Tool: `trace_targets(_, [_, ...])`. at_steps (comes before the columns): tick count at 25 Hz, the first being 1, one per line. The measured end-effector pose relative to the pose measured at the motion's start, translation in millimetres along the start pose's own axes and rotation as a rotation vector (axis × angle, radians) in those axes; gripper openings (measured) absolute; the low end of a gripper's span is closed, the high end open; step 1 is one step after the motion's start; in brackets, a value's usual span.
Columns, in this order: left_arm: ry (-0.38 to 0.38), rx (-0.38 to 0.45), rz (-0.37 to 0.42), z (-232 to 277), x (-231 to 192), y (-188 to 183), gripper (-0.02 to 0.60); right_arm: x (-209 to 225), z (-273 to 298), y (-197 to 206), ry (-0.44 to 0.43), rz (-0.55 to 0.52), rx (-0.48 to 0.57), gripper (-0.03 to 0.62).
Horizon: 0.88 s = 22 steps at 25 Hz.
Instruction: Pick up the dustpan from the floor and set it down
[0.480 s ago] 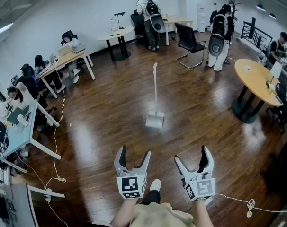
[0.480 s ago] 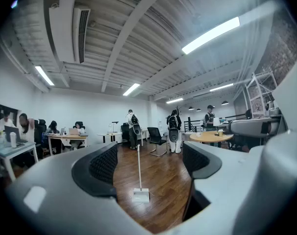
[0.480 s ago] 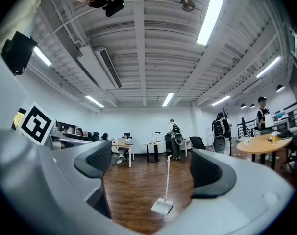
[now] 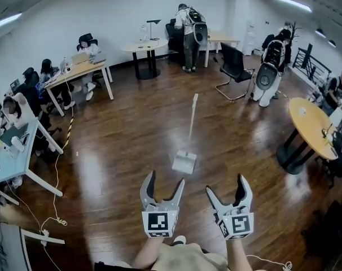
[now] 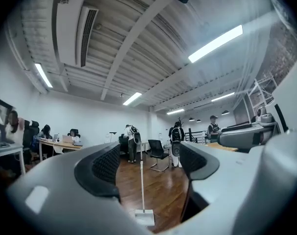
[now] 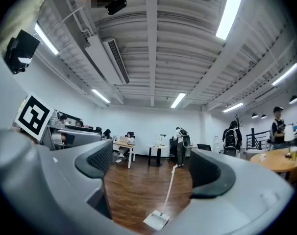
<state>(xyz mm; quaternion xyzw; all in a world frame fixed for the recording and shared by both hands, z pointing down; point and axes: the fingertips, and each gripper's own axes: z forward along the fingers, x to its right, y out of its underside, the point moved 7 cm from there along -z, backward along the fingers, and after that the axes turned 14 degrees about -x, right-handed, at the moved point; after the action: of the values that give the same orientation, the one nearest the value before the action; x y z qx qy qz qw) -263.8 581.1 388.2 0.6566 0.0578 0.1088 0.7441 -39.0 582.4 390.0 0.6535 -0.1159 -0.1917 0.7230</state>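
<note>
The left gripper has its two jaws spread apart, and there is nothing between them. In the left gripper view I see only the room through the gap. The right gripper is also spread, a little wider than the left one, and it is empty too. The person carries both grippers side by side, low in front of the body and about level. Each one has its cube with square markers turned toward the person. Just below the left gripper, the tip of a white shoe shows on the floor.

The dustpan stands on the dark wooden floor, straight ahead of the grippers and clearly apart from them; neither one touches it. Its pale pan lies flat on the boards. Its long thin handle rises from the pan and leans a little to the right in the head view. In both gripper views the dustpan appears far off in the gap between the jaws.

Farther out, a black chair stands behind the dustpan. Near it are two standing people with backpacks, one at the back wall and one more to the right. A small round desk is at the back, and a bigger round wooden desk is at the right. Along the left side, several people sit at long desks. Cables run over the floor beside them.
</note>
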Motion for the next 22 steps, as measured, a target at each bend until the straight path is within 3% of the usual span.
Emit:
trace_targets(7, [0.044, -0.084, -0.041, 67, -19, 13, 0.367, 24, 47, 9, 0.044, 0.046, -0.078, 0.477])
trace_targets(15, [0.064, -0.121, -0.027, 159, -4, 19, 0.367, 94, 102, 21, 0.080, 0.053, -0.090, 0.477])
trace_targets(22, [0.049, -0.115, -0.030, 266, 25, -14, 0.367, 186, 171, 8, 0.038, 0.077, -0.042, 0.477])
